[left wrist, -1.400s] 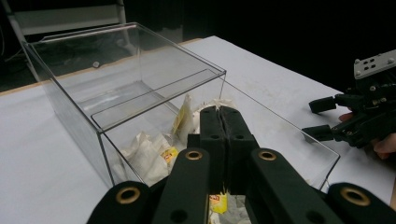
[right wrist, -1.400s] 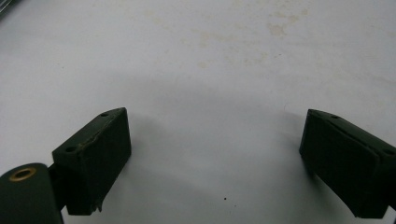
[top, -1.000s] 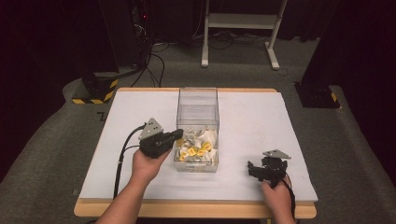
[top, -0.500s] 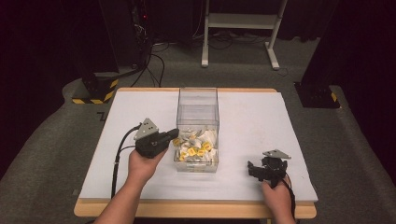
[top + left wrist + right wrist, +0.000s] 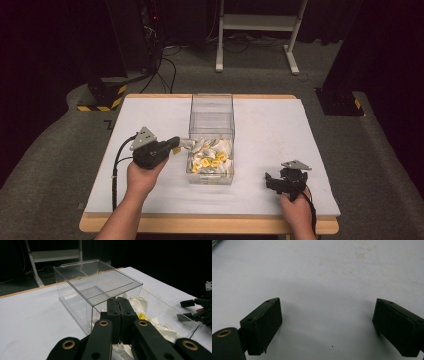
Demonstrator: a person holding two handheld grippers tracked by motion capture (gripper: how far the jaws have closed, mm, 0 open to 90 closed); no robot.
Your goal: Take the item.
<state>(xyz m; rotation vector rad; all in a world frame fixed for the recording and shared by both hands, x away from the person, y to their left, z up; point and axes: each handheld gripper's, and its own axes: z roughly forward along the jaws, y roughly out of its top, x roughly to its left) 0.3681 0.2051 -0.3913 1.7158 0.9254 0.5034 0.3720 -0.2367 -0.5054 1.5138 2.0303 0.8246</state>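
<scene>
A clear plastic box (image 5: 212, 107) stands mid-table, its near half filled with white sachets with yellow tags (image 5: 212, 157). My left gripper (image 5: 176, 144) is just left of the box's near end, shut on a white sachet (image 5: 189, 144) that hangs at its tip beside the box wall. In the left gripper view the jaws (image 5: 119, 300) press together, with white paper (image 5: 117, 348) showing beneath them, the box (image 5: 75, 287) ahead and more sachets (image 5: 140, 302) behind. My right gripper (image 5: 275, 181) rests near the front right, open, over bare table (image 5: 327, 325).
The white table (image 5: 300, 130) has free room on both sides of the box. A cable (image 5: 117, 165) loops from the left gripper. Behind the table on the floor are a white frame (image 5: 255, 22) and dark equipment. My right gripper (image 5: 197, 310) appears at the far right of the left gripper view.
My left gripper has drawn back to the left, away from the box's sachet pile, taking the sachet with it. The right gripper has stayed put.
</scene>
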